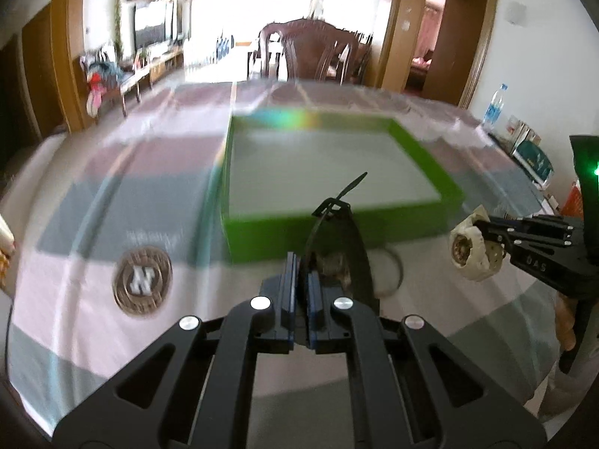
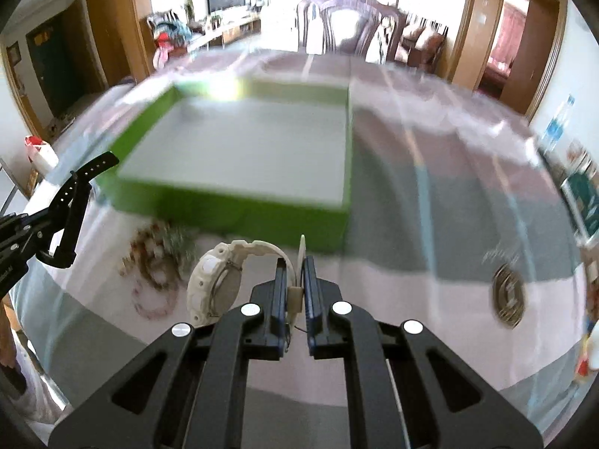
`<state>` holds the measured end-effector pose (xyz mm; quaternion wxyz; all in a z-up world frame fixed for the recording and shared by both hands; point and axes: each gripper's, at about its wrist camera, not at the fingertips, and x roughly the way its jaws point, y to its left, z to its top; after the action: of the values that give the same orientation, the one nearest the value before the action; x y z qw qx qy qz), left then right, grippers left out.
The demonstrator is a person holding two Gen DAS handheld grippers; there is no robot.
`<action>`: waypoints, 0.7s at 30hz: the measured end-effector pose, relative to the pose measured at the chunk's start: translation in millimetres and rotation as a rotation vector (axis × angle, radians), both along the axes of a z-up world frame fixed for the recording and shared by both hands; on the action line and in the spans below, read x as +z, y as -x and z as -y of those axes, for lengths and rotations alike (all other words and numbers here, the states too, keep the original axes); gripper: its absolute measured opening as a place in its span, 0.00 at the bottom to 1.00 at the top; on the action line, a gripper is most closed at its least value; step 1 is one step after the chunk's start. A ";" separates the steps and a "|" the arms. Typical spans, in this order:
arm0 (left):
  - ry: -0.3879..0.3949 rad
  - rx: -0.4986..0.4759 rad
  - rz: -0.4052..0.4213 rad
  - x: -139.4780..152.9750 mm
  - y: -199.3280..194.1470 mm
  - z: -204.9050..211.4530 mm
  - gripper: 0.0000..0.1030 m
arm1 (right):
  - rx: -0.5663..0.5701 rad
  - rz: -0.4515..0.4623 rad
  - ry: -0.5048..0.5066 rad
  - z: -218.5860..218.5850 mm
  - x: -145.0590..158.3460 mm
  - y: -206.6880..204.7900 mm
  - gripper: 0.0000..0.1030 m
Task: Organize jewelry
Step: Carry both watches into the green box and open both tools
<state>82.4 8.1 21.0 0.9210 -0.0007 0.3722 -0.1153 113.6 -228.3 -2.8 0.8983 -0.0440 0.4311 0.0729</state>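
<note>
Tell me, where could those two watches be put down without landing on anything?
The green box looks bare inside, its whole pale floor free. The striped tablecloth to its right, up to the round badge, is open too. It is crowded in front of the box, where the bead bracelets lie below the white watch and black watch.

Both wrist views look forward, low over the table, sharing the green box (image 1: 338, 224) (image 2: 239, 205) close ahead.

Left gripper (image 1: 302, 262): jaws clamped tight on black watch (image 1: 338, 224), held above table, pointing forward. Right gripper (image 2: 295, 273): jaws pinched on strap of white watch (image 2: 215, 284), level beside left. Both grippers side by side, apart, not touching.
</note>
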 end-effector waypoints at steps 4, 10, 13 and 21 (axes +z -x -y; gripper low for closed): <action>-0.010 -0.024 0.072 32.6 -13.3 3.6 0.05 | -0.002 0.092 -0.001 -2.1 35.8 -8.1 0.09; 0.024 0.008 0.042 36.0 -77.2 6.1 0.06 | -0.035 0.160 0.010 -6.7 50.6 -45.9 0.09; 0.025 0.041 -0.009 14.7 -106.6 6.5 0.06 | -0.068 0.107 0.045 -11.6 26.1 -79.5 0.09; 0.007 0.064 -0.106 -31.6 -137.8 4.6 0.08 | -0.093 -0.016 0.072 -11.6 -32.0 -114.3 0.09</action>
<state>220.2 3.6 -10.6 0.9031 -0.0220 0.4200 -0.0866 227.9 -216.7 -34.8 0.8951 -0.0556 0.4420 0.0158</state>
